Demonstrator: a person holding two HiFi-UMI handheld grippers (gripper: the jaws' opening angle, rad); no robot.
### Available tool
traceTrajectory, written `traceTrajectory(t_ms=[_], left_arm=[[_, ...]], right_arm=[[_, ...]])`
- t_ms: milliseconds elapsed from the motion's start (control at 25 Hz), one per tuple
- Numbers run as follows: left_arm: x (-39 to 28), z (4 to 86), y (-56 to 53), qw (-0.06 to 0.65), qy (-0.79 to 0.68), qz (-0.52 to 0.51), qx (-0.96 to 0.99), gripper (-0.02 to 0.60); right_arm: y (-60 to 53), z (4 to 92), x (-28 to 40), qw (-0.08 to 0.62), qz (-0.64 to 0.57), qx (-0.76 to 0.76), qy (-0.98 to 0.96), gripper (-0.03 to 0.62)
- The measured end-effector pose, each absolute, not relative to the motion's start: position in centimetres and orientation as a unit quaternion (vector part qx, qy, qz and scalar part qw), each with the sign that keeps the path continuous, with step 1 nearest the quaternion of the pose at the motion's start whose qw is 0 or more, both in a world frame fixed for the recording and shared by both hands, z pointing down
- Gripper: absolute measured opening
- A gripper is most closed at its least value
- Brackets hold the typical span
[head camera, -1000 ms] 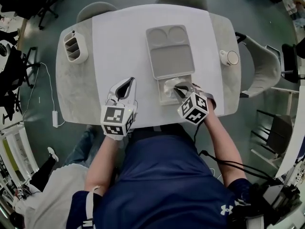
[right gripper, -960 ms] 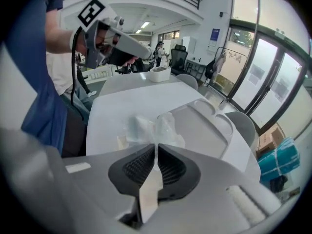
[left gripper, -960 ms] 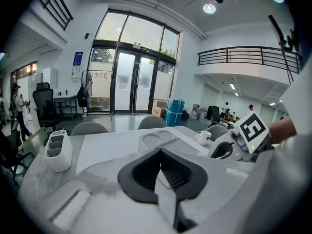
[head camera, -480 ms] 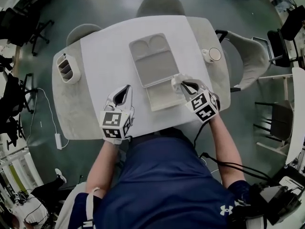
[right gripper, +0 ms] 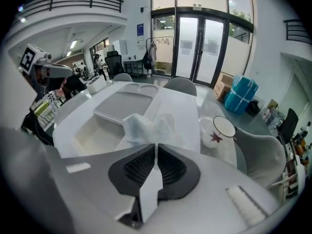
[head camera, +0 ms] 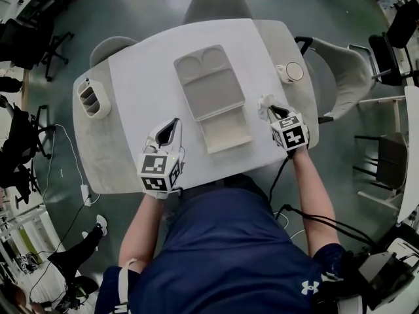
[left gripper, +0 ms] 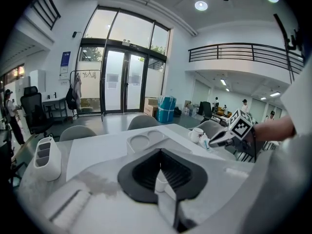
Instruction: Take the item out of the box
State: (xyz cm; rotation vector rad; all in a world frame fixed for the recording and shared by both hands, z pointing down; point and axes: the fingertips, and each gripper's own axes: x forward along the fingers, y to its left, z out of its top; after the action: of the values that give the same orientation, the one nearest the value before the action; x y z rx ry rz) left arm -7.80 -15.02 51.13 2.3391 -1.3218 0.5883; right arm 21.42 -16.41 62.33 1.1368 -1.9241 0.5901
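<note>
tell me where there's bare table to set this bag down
Widest free patch: the white mat between the organizer and the open box, beyond the left gripper. A narrower strip lies between the box and the right gripper holding the bag. Crowded by the mug at the right edge.

— Where's free room?
— The bare white tabletop (head camera: pixel 147 77) left of the open grey plastic box (head camera: pixel 209 84); a white slotted organiser (head camera: pixel 91 98) stands well apart at the edge.
— Right?
— Tighter: a white ceramic mug (head camera: pixel 294 72) near the edge.
</note>
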Motion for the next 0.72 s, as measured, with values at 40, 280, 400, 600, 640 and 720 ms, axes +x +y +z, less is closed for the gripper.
traceTrajectory(t_ms=[40,280,400,600,640,720], left_arm=[[-8.0,51.2,-15.0,0.195,-0.473,0.212,0.833,0.003],[-9.1,51.8,-14.8,0.202,-0.485,0.219,0.822,0.003],[-9.5,52.0,-14.8,0.206,-0.489,0.22,0.818,0.003],[-10.0,52.3,-15.0,0.212,-0.492,0.221,0.815,0.003],[-10.0,52.3,-15.1,0.212,-0.493,0.221,0.815,0.003],[-10.0,52.3,-15.3,0.212,-0.493,0.221,0.815,0.003]], right_arm=[[-16.5,63.1,21.8,0.41,0.238,0.452,-0.756,0.021],[-17.1,67.1,23.0,0.441,0.257,0.453,-0.731,0.021],[-17.2,68.8,23.4,0.456,0.267,0.45,-0.72,0.025],[-17.1,70.2,23.8,0.463,0.285,0.452,-0.708,0.034],[-17.0,70.4,23.9,0.464,0.291,0.451,-0.705,0.037],[-16.8,70.6,23.9,0.462,0.298,0.45,-0.704,0.042]])
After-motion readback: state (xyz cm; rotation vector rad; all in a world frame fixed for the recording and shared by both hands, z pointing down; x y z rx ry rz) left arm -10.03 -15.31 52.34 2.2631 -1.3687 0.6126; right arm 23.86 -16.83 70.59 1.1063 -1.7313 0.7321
